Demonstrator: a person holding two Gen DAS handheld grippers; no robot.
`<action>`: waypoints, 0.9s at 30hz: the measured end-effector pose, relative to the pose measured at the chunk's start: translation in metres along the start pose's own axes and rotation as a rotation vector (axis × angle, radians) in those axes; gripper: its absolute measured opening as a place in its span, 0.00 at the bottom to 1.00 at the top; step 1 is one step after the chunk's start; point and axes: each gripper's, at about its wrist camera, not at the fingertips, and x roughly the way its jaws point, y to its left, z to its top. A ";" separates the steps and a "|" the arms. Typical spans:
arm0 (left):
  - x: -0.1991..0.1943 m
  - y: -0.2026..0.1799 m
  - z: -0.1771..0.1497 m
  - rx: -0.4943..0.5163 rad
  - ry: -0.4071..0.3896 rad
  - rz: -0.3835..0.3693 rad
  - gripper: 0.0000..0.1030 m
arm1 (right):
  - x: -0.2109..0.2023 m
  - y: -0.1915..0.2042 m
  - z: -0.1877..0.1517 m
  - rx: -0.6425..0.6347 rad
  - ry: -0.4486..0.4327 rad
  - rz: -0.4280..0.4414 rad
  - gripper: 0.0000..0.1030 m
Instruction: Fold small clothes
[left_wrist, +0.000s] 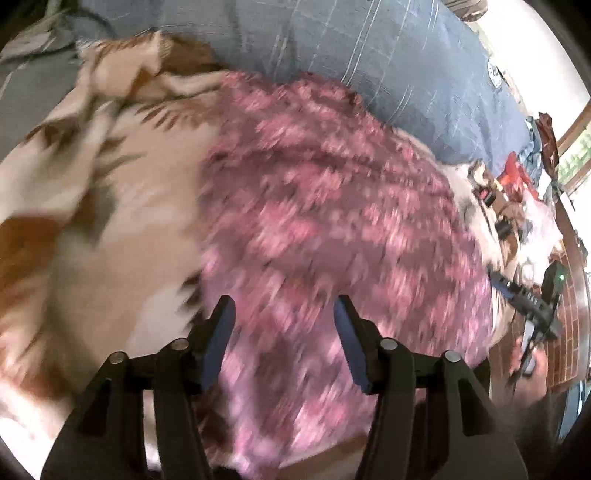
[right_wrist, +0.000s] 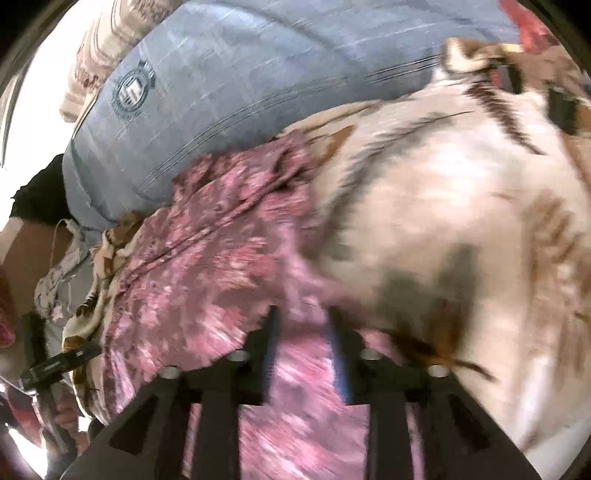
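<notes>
A pink floral garment (left_wrist: 332, 206) lies spread on a cream and brown patterned blanket (left_wrist: 103, 206). My left gripper (left_wrist: 284, 306) is open just above the garment's near part, nothing between its fingers. In the right wrist view the same garment (right_wrist: 207, 266) lies to the left and a fold of it runs up between the fingers of my right gripper (right_wrist: 301, 317); the jaws stand part open around it, and the blur hides whether they pinch it. The right gripper also shows in the left wrist view (left_wrist: 524, 295) at the garment's far right edge.
A grey-blue checked pillow (left_wrist: 388, 55) with a round logo (right_wrist: 135, 90) lies behind the garment. Red and mixed clothes (left_wrist: 517, 173) are piled at the far right. The cream blanket (right_wrist: 461, 221) fills the right side. Both views are motion-blurred.
</notes>
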 end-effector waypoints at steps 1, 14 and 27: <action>-0.001 0.004 -0.009 -0.005 0.020 -0.001 0.56 | -0.007 -0.008 -0.004 -0.001 -0.007 -0.010 0.42; 0.024 -0.006 -0.100 0.032 0.257 0.021 0.61 | -0.018 -0.056 -0.045 0.020 0.116 0.008 0.48; 0.057 0.000 -0.115 -0.021 0.328 -0.072 0.17 | -0.012 -0.038 -0.061 -0.174 0.280 0.059 0.57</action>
